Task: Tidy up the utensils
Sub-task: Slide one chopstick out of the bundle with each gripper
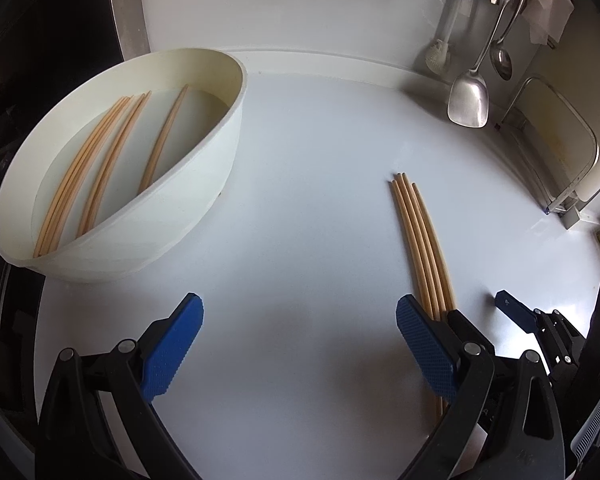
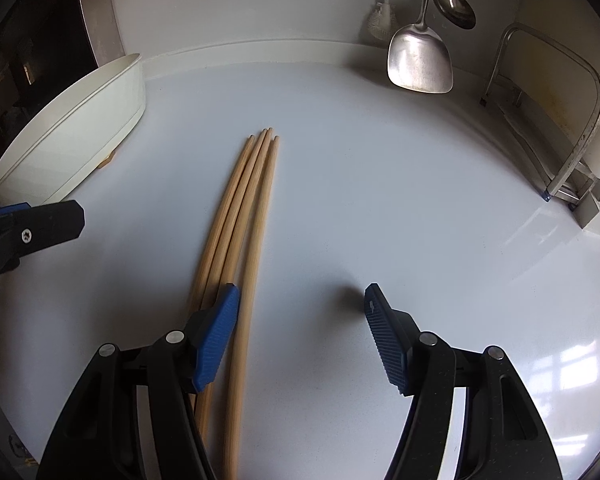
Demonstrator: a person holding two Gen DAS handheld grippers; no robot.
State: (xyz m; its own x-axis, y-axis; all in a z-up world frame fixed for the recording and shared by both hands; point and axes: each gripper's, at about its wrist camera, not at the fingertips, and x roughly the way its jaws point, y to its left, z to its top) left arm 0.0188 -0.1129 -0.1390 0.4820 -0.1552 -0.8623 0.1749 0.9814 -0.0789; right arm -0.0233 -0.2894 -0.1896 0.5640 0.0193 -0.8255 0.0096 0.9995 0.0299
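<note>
A white bowl (image 1: 204,184) stands at the left of the white counter and holds several wooden chopsticks (image 1: 100,176) lying in water. It also shows in the right wrist view (image 2: 80,140). Several more chopsticks (image 1: 422,240) lie side by side on the counter at the right, and they also show in the right wrist view (image 2: 244,216). My left gripper (image 1: 300,344) is open and empty, low over the counter between the bowl and the loose chopsticks. My right gripper (image 2: 300,328) is open and empty, its left finger beside the loose chopsticks.
A metal spatula (image 1: 470,96) and a ladle (image 1: 504,60) hang at the back right, beside a white brush (image 1: 438,54). A metal rack (image 2: 560,120) stands at the right edge. A dark stove area (image 1: 28,60) borders the counter on the left.
</note>
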